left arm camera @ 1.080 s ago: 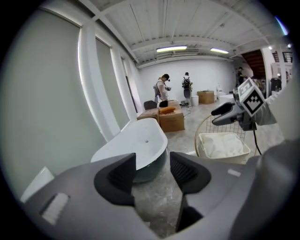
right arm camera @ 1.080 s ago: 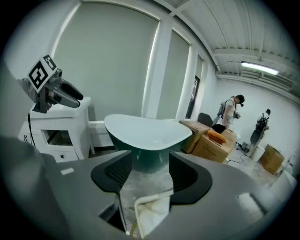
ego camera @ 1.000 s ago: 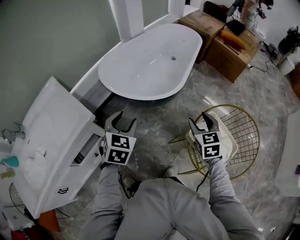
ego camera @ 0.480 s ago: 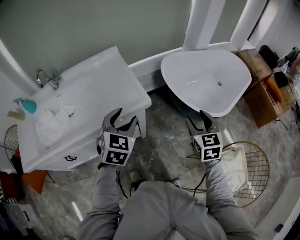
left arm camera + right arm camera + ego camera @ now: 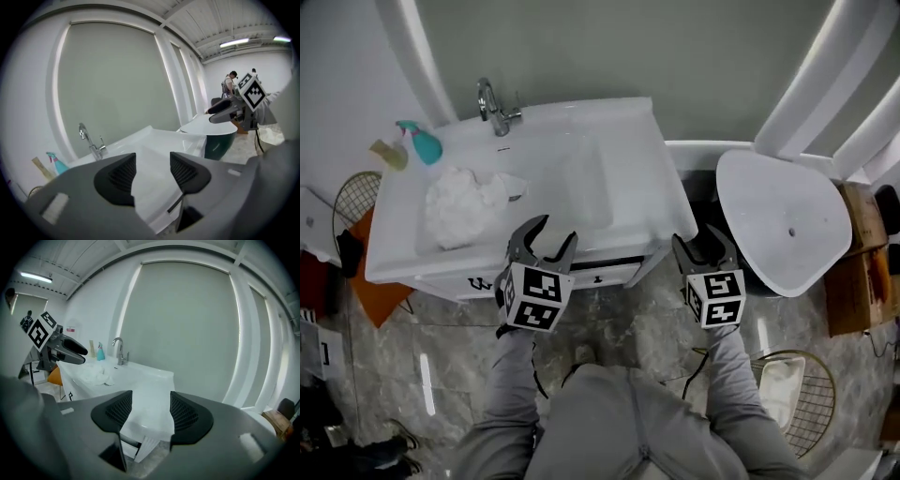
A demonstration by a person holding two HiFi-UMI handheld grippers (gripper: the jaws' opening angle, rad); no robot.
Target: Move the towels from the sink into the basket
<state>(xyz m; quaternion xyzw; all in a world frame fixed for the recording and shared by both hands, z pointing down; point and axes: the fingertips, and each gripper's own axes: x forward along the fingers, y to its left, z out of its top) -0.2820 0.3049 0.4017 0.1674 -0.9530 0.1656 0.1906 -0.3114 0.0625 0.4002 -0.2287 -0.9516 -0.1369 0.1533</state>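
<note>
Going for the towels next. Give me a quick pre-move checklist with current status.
1. Left tongs open, nothing between them: ok.
2. Right tongs open, nothing between them: ok.
3. Towels lying in the sink: ok, one white pile.
4. Tongs over the towels: not ok, both hang near the sink's front edge, right of the pile.
5. Wire basket in sight: ok, on the floor at the person's right.
6. Room in the basket: cannot tell, a white thing lies in it.
</note>
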